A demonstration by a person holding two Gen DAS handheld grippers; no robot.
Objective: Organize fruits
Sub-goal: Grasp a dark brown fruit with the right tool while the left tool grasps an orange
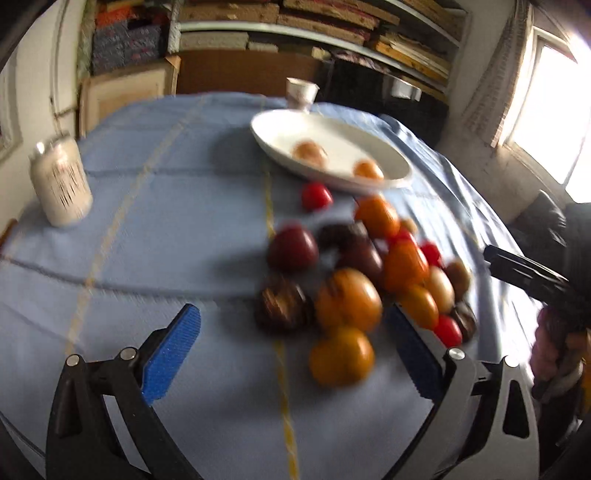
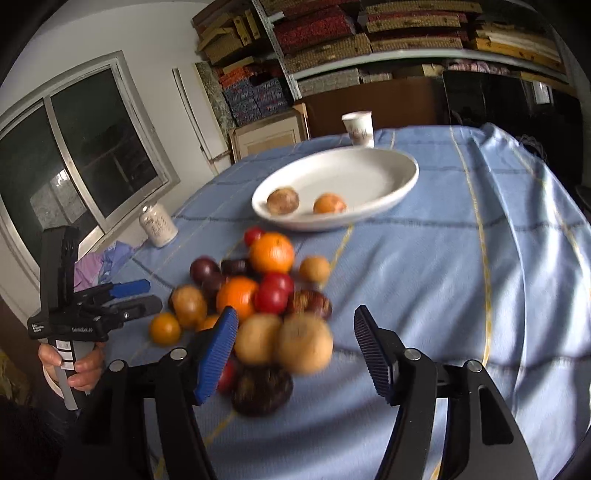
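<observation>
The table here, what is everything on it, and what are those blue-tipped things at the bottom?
Plate: one, white, oval, far middle of the table.
Fruit on plate: two, a brown one and an orange one, side by side.
Fruit pile: many, orange, red, dark purple and tan, on the cloth near the plate; too blurred to count.
Cup: one, white, behind the plate.
Can: one, white, standing at the table's left edge.
Tablecloth: one, light blue with yellow lines, covering the table.
Shelves: stacked boards and boxes, back wall.
Left tool: blue pads, open, empty, over the pile.
Right tool: blue pads, open, empty, over the pile.
</observation>
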